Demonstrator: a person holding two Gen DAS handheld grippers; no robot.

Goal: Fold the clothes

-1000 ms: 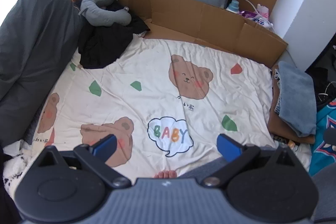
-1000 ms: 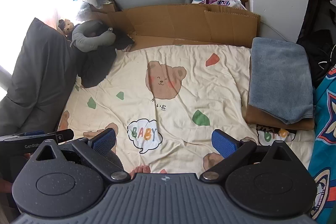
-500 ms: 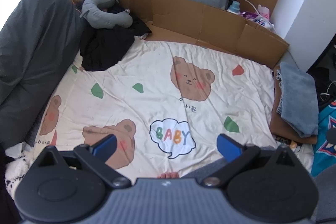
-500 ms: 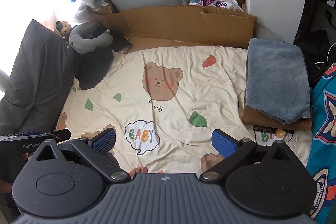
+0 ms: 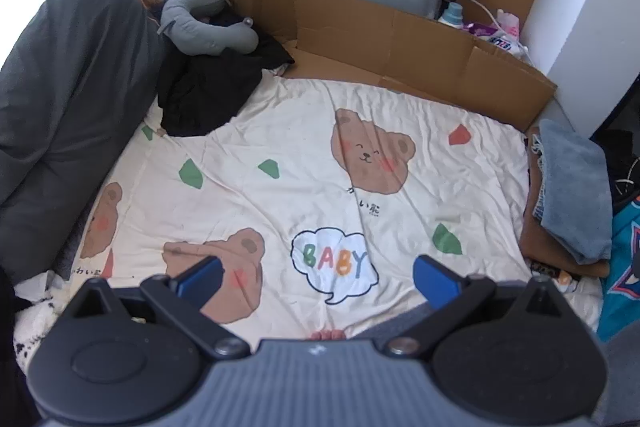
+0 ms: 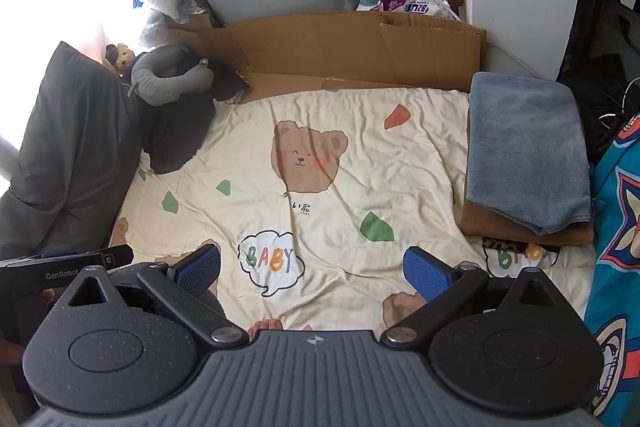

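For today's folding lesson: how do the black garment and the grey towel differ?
The black garment lies crumpled in a heap at the bed's far left; the grey towel is folded flat, stacked on brown cloth at the right. The garment is much darker. Both rest at the sheet's edges.

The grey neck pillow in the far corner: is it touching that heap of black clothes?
Touching. In the left wrist view the grey neck pillow lies right on top of the black clothes, no gap between them; the right wrist view agrees.
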